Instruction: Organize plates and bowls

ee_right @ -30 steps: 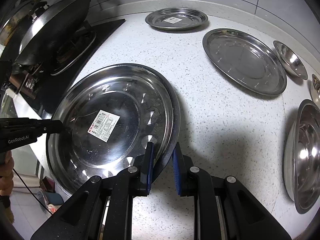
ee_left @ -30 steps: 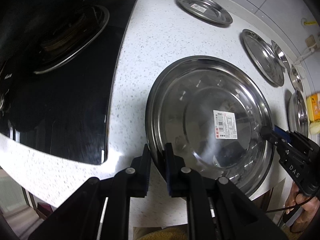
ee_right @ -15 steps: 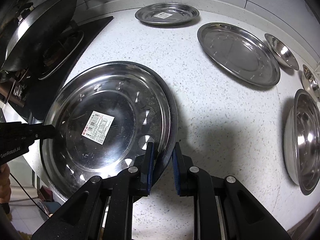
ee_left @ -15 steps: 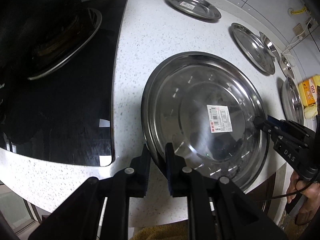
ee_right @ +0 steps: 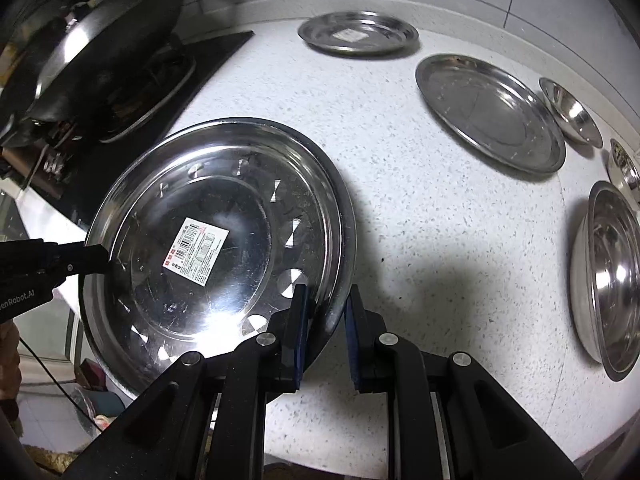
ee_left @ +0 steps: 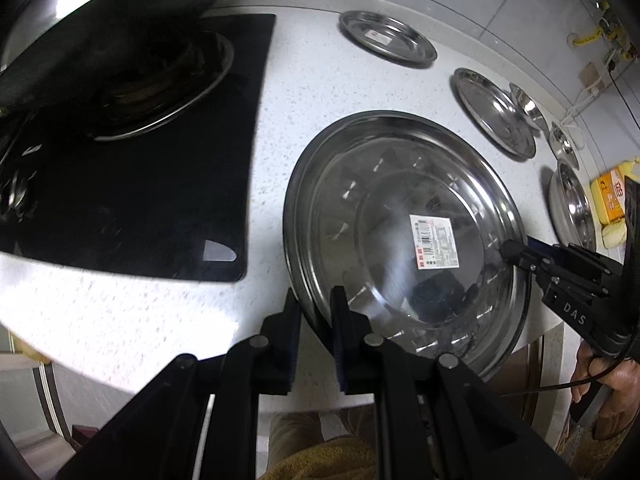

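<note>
Steel plate [ee_right: 224,216], barcode sticker [ee_right: 196,254] inside

plate [ee_right: 224,240]: silver, white barcode label | countertop [ee_right: 420,220]: white speckled | hob [ee_left: 140,200]: black

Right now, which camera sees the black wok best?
The right wrist view: the wok shows whole on the stove, with rim and handle. The left wrist view catches only its dark underside, cut off at the top corner.

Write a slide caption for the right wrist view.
Both grippers clamp opposite rims of a large steel plate over the countertop.
</note>
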Tool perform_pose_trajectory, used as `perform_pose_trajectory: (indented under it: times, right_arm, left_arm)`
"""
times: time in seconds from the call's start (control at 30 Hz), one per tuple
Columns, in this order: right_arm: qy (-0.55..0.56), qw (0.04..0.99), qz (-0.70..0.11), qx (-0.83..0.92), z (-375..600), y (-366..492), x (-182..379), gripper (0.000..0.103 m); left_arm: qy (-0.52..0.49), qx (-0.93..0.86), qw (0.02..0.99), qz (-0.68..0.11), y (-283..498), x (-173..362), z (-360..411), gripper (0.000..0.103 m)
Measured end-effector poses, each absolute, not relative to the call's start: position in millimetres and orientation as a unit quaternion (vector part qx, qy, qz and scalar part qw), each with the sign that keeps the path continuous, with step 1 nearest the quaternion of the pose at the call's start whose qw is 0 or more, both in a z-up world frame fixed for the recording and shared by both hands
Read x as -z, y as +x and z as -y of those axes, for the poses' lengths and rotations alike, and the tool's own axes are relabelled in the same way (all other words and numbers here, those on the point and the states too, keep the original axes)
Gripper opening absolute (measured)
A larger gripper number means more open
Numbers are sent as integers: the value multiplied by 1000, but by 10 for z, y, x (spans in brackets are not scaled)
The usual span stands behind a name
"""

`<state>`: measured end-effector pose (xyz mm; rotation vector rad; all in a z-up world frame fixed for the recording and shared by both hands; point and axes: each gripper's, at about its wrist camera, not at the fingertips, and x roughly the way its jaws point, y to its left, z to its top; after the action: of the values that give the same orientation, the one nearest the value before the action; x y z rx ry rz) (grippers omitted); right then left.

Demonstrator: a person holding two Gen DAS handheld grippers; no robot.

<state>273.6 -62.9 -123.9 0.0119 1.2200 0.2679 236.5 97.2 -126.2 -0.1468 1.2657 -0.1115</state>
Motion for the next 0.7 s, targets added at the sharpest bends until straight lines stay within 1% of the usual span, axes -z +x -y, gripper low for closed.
perform_pose_trajectory:
  times: [0.2,0.47,0.6,0.7]
  right_arm:
    - [-4,814,-558,-163,609,2555,1177,16]
    - [-12,799,-571,-187,586,2538,1422,16]
    - [-10,790,-578,-204,573,2513,1484,17]
    - [0,787,-579,-215,604,2518,1500,18]
  left_arm:
    - [-83,36,795,-600,2129,1317,-1017,13]
    - [-77,2,787,-612,2160,1566,-955,13]
    - [-73,-6,792,-606,2165,1621,-957,14]
    - [-80,-8,807,-585,2172,1585,-1003,14]
